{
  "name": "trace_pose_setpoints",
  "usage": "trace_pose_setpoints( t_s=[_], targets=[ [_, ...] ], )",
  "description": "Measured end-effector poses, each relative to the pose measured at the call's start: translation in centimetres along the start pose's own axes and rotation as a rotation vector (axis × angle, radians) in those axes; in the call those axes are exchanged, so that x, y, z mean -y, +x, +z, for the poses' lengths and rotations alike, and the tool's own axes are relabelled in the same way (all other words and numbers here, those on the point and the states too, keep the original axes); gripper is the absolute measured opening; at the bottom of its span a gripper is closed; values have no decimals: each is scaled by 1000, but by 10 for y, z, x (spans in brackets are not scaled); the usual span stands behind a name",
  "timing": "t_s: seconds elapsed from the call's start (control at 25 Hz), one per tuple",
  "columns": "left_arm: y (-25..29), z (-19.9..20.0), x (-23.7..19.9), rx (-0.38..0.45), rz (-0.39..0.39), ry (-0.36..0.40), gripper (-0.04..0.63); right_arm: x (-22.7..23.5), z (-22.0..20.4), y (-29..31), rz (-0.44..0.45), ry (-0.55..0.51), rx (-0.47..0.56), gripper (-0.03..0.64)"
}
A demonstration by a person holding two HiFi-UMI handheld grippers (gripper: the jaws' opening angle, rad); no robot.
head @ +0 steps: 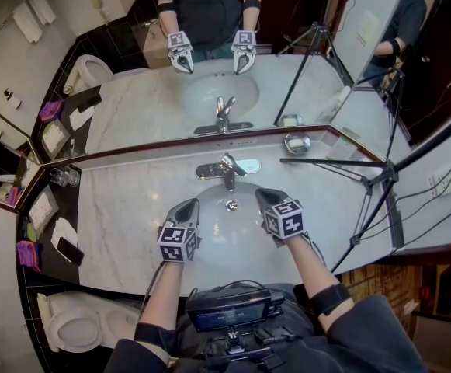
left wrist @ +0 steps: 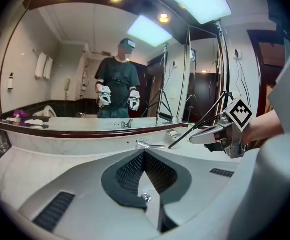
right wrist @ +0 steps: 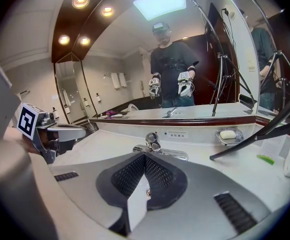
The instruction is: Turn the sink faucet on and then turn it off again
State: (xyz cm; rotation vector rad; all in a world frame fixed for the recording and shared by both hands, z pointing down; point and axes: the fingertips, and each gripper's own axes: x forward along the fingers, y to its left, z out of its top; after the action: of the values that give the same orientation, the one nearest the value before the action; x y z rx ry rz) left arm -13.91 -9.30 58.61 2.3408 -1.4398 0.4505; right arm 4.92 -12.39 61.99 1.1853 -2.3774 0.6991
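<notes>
The chrome sink faucet (head: pixel 227 169) stands at the back rim of the white basin (head: pixel 213 231), its lever on top and no water visible. My left gripper (head: pixel 189 205) hovers over the basin's left side, shut and empty. My right gripper (head: pixel 264 196) hovers over the basin's right side, also shut and empty. Both stop short of the faucet without touching it. In the left gripper view the faucet (left wrist: pixel 149 145) lies just beyond the closed jaws, with the right gripper (left wrist: pixel 197 139) off to the right. In the right gripper view the faucet (right wrist: pixel 154 145) is straight ahead and the left gripper (right wrist: pixel 82 130) is at the left.
A black tripod (head: pixel 365 177) stands on the counter's right, one leg reaching toward the soap dish (head: pixel 296 142). Glasses (head: pixel 64 177) stand at the counter's left end, beside a tray (head: pixel 45 210) and a phone (head: pixel 70 249). A mirror backs the counter; a toilet (head: pixel 70 325) is below left.
</notes>
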Motion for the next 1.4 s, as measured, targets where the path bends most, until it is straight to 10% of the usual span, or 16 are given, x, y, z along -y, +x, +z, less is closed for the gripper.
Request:
trace_pose_setpoints(
  t_s=[0.56,1.16,1.4],
  targets=[
    [73,18,35,-85,-117,355,86,14,0,7,-17,24,2,20],
    [170,-20,72,-222,-177,1066,230,40,-6,2,-61,66,-4,20],
    [195,-40,78,-274,-198,1146,230,50,-9,-2,-77,83,-3,20]
  ],
)
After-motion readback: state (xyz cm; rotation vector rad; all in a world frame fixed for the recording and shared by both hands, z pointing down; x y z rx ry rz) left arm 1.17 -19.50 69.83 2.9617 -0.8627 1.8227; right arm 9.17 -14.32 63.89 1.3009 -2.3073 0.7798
